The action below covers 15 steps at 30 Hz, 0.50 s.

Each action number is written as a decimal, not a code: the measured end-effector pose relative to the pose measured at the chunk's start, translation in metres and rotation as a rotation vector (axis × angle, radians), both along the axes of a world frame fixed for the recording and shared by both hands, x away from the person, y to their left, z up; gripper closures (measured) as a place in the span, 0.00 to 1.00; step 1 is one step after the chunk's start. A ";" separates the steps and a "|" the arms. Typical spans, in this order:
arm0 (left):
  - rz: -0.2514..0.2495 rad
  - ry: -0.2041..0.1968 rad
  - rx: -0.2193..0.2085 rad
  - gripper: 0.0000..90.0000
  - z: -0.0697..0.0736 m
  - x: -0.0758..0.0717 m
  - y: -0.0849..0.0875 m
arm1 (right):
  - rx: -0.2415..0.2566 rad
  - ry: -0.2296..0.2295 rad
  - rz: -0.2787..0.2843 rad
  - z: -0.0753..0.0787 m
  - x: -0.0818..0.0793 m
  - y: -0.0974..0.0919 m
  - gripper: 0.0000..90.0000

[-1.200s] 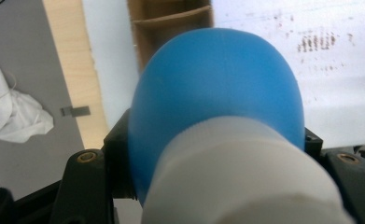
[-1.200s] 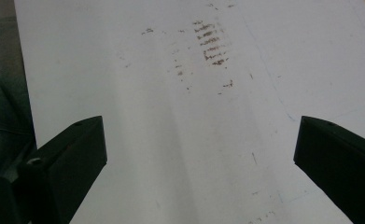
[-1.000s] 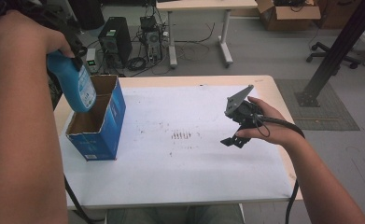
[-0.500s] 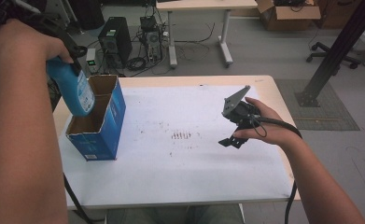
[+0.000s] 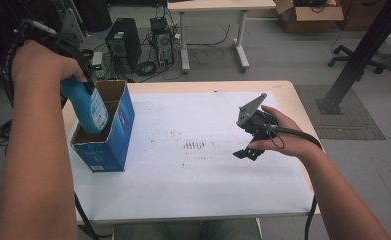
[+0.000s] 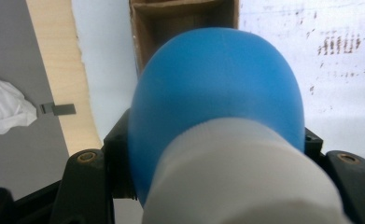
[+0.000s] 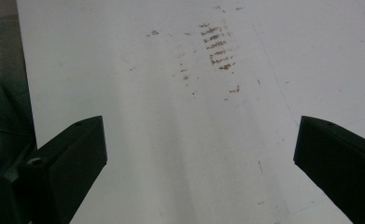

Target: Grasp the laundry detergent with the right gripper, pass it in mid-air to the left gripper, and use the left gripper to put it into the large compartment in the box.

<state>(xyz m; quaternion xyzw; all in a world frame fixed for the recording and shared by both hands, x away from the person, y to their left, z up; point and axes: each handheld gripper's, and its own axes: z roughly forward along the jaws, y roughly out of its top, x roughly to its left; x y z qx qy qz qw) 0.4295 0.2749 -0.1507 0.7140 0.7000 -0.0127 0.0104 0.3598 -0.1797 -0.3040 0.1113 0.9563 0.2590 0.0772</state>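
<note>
bottle [image 5: 89, 106] going into box [image 5: 114, 135], that's the step in hand: left gripper [image 5: 75, 75] is clamped on the blue bottle's neck just under its white cap [image 6: 238, 182], bottle hangs base-down with its lower end already inside the open top of the blue carton at the table's left side. in the left gripper view the bottle's body [image 6: 217, 98] points straight at the brown cardboard inside. next move, as i judge it: lower until the base sits on the box floor, then let go; keep it clear of the box walls and raised flap [image 5: 108, 90]. right gripper [image 5: 247, 150] rests over the white table sheet [image 5: 193, 190], jaws spread wide, nothing between them, well apart from the box. brown scuff marks [image 7: 216, 44] on the sheet mid-table. beyond the table: computer tower [image 5: 123, 47], cables, second desk; none in the way.
</note>
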 end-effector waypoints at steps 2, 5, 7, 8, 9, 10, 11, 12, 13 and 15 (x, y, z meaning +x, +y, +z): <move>0.000 0.003 0.001 0.42 -0.006 0.001 0.000 | 0.001 -0.001 0.001 0.000 0.000 0.000 0.03; 0.002 0.012 0.005 0.42 -0.015 0.001 0.000 | -0.001 0.000 0.004 0.000 0.000 0.001 0.03; -0.002 0.023 0.014 0.42 -0.024 0.002 -0.001 | -0.003 0.003 0.006 0.000 0.000 0.002 0.03; -0.002 0.023 0.014 0.42 -0.024 0.002 -0.001 | -0.003 0.003 0.006 0.000 0.000 0.002 0.03; -0.001 0.024 0.014 0.42 -0.026 0.002 -0.002 | -0.002 0.003 0.009 0.000 0.000 0.002 0.03; -0.003 0.025 0.014 0.42 -0.029 0.002 -0.002 | -0.002 0.003 0.009 0.000 0.000 0.002 0.03; -0.003 0.028 0.013 0.42 -0.032 0.003 -0.001 | -0.002 0.003 0.010 0.000 0.000 0.002 0.03; -0.003 0.030 0.010 0.42 -0.034 0.003 -0.001 | -0.003 0.004 0.013 0.000 0.000 0.002 0.03; -0.002 0.032 0.007 0.42 -0.037 0.003 0.000 | -0.003 0.003 0.010 0.000 -0.001 0.002 0.03; -0.001 0.032 0.003 0.42 -0.043 0.003 0.000 | -0.001 0.002 0.010 0.000 -0.001 0.002 0.03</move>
